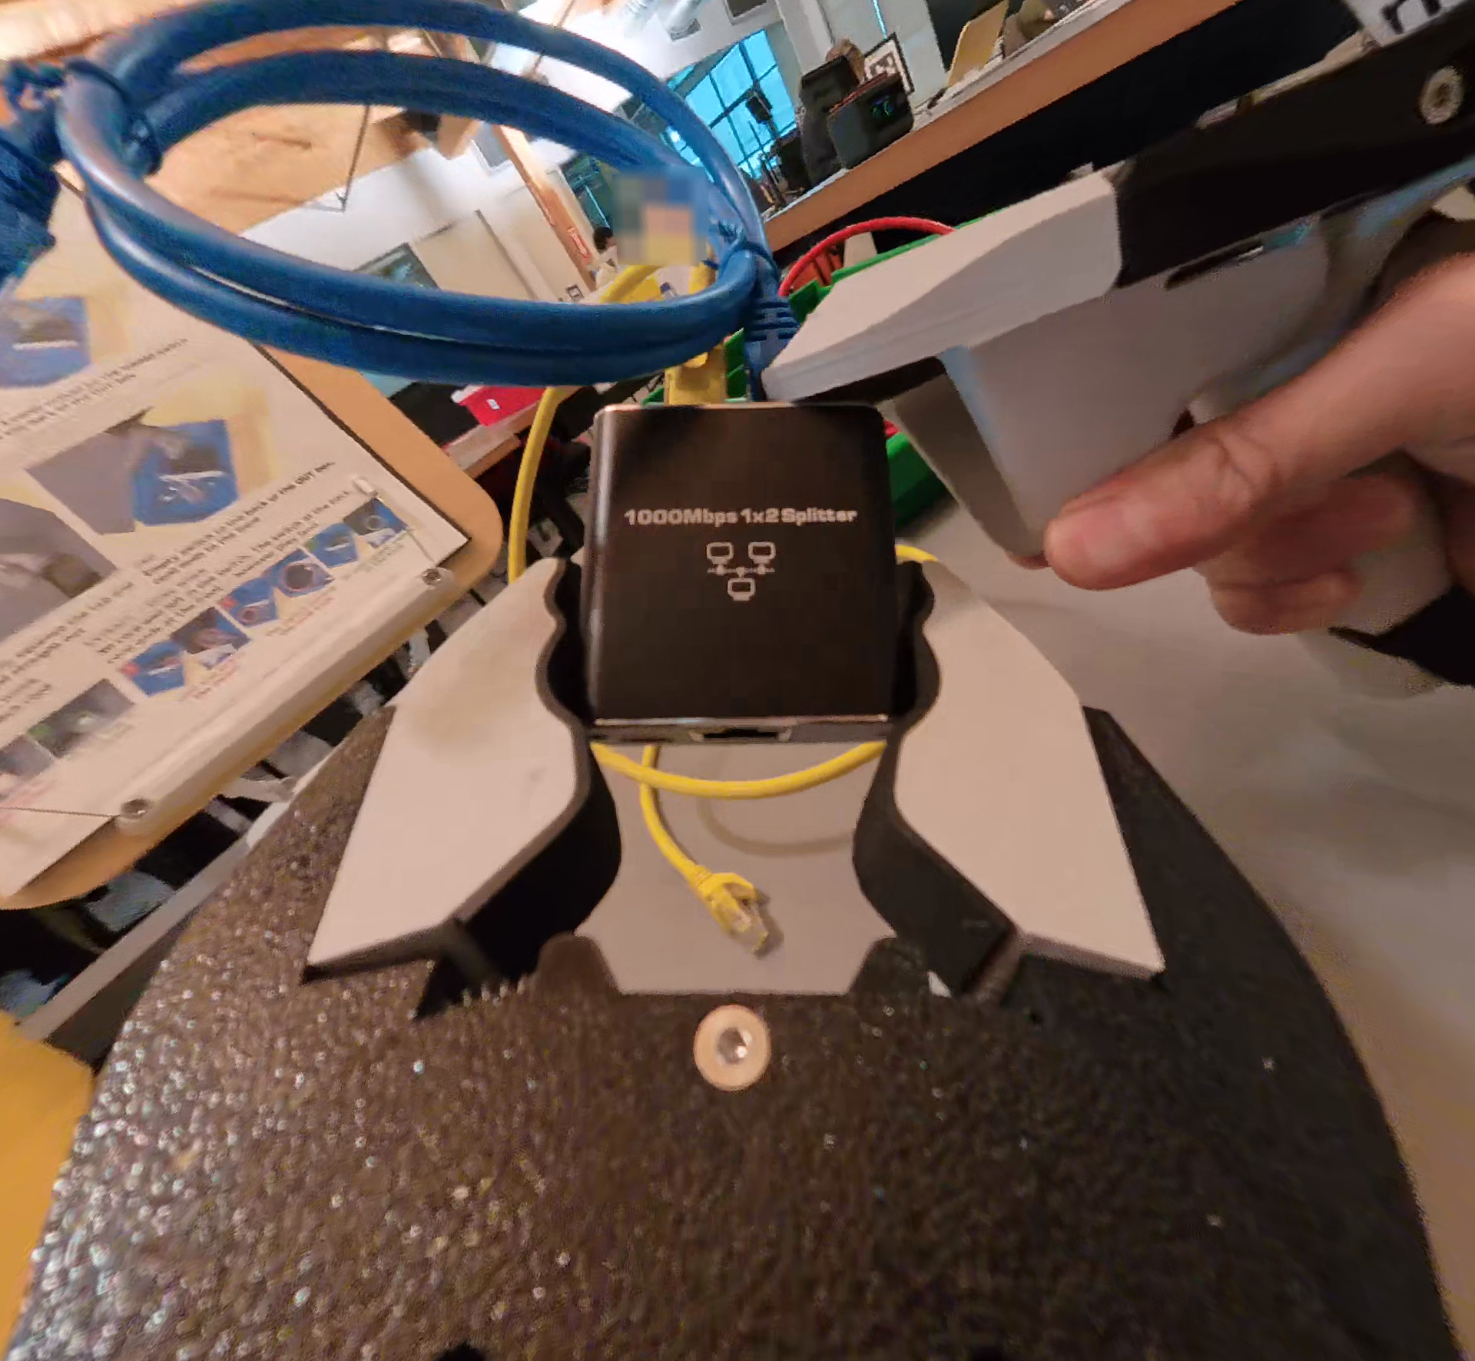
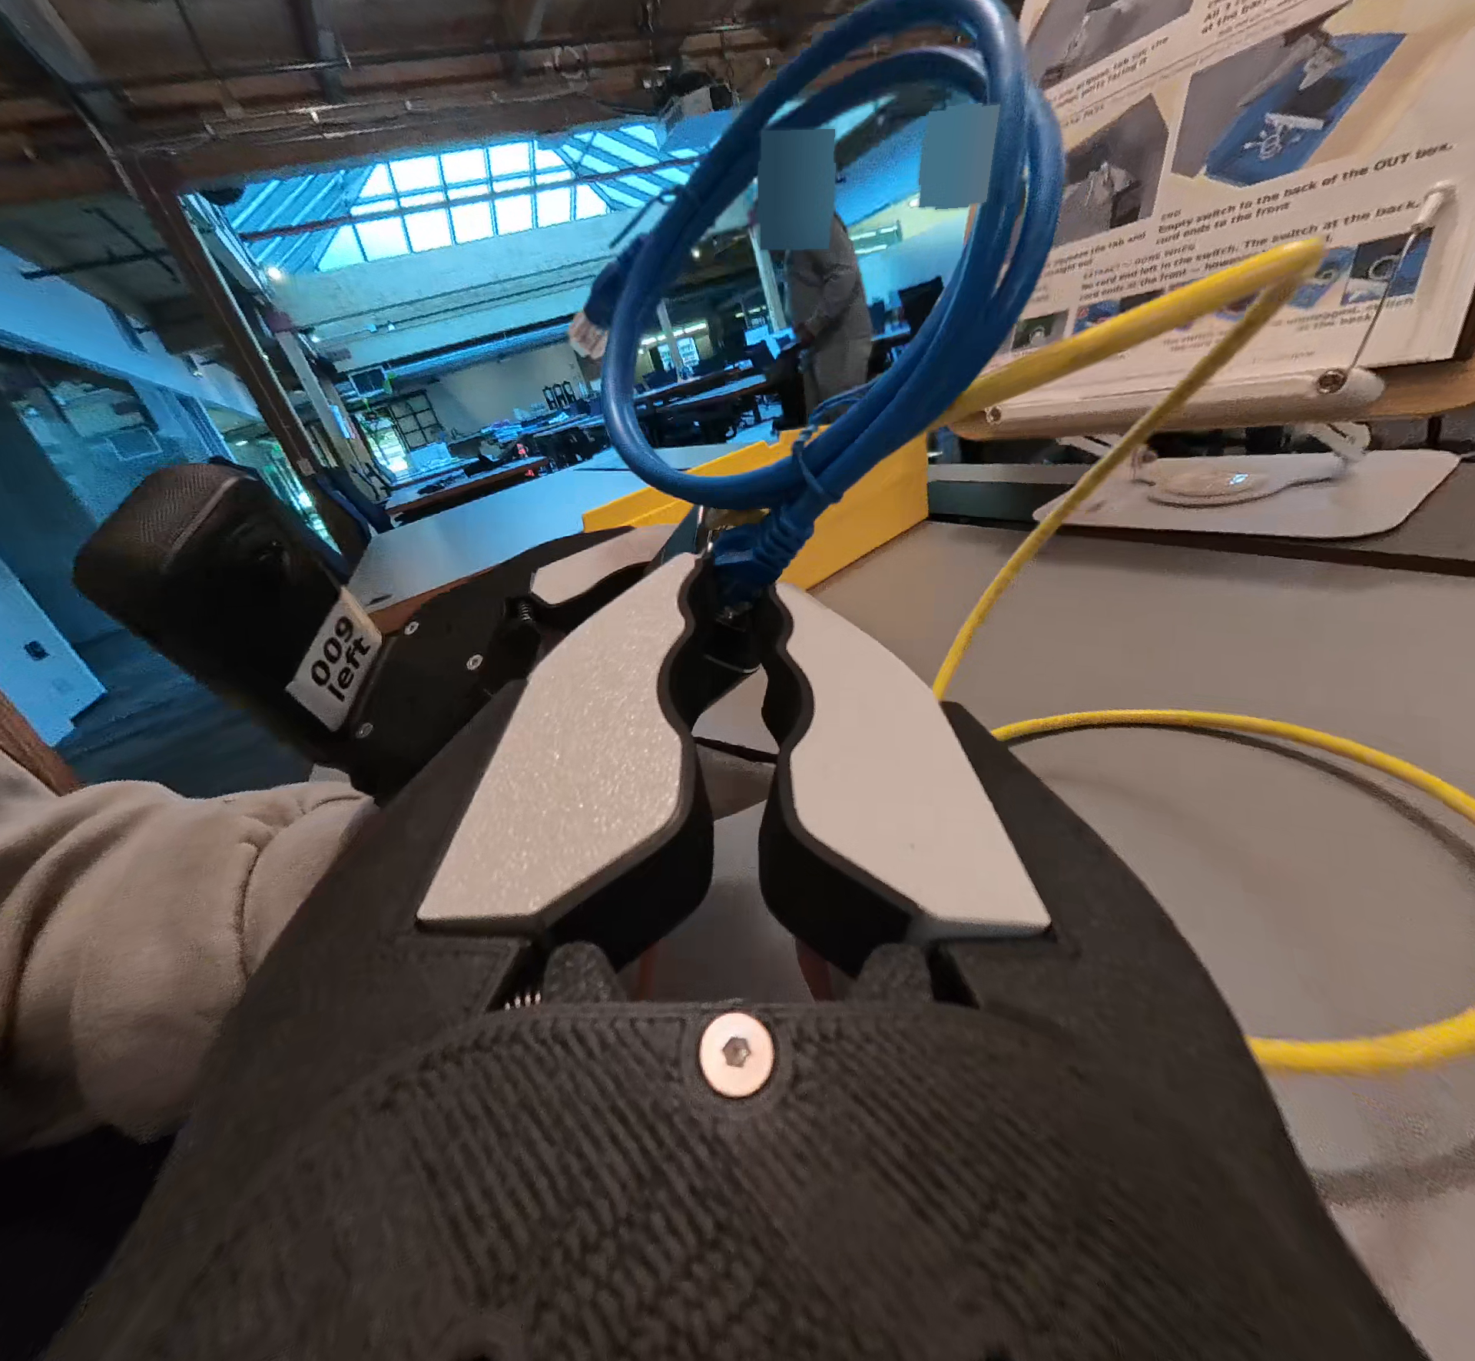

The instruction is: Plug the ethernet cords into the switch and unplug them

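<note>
Left hand-held gripper point(image 1: 738, 604) closed on a small black glossy box-shaped switch point(image 1: 738, 565), raised above the grey table point(image 1: 1197, 804). Right hand-held gripper point(image 2: 730, 604) pinched on the connector end of a coiled blue ethernet cord point(image 2: 838, 269) at the switch's far edge. A thin yellow ethernet cord point(image 1: 702, 844) hangs below, its free plug unconnected.

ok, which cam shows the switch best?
Left wrist view: the switch fills the centre, its whole top face showing, clamped between the left gripper fingers. Right wrist view shows almost none of it; the right gripper and blue cord block it.
</note>
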`<state>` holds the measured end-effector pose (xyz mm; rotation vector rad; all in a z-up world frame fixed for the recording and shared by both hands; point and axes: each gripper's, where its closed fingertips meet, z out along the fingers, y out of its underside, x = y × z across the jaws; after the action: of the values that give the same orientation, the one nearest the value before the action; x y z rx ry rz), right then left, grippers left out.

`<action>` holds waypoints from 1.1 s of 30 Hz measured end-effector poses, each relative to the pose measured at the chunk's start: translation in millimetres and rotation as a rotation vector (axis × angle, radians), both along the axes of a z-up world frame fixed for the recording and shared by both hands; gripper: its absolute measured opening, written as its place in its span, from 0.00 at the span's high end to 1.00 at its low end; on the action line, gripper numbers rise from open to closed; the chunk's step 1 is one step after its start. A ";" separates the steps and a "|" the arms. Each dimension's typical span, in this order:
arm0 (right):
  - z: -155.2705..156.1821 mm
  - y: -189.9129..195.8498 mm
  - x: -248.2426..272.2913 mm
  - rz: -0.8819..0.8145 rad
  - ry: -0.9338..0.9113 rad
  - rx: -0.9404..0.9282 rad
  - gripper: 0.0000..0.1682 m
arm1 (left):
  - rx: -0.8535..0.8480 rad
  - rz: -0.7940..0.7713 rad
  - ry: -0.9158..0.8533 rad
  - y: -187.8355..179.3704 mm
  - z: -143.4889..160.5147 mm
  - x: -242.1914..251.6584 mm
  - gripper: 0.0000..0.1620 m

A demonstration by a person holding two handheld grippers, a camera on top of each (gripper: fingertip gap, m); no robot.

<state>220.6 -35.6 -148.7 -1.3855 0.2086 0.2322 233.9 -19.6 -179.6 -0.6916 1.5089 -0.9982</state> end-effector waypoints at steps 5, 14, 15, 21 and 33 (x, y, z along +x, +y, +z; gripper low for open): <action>-1.5 -1.1 3.0 -0.028 -0.025 -0.028 0.93 | -0.159 -0.096 0.083 -7.9 -5.6 0.7 0.54; -0.8 -1.1 1.7 0.000 0.004 -0.011 0.93 | -0.131 -0.084 0.074 -7.0 -5.5 0.5 0.54; -1.7 -1.2 1.8 -0.004 0.008 -0.011 0.93 | -0.090 -0.063 0.062 -5.4 -5.4 0.7 0.53; -3.7 -2.2 3.4 -0.022 -0.013 -0.047 0.93 | -0.197 -0.126 0.121 -11.0 -9.1 0.1 0.54; 13.5 -1.2 -7.0 -0.042 -0.023 -0.078 0.93 | -0.383 -0.279 0.102 -18.5 6.8 -9.3 0.54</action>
<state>213.7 -36.8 -135.2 -1.4592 0.2291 0.1749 224.6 -38.1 -172.8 -0.8229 1.5456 -1.5094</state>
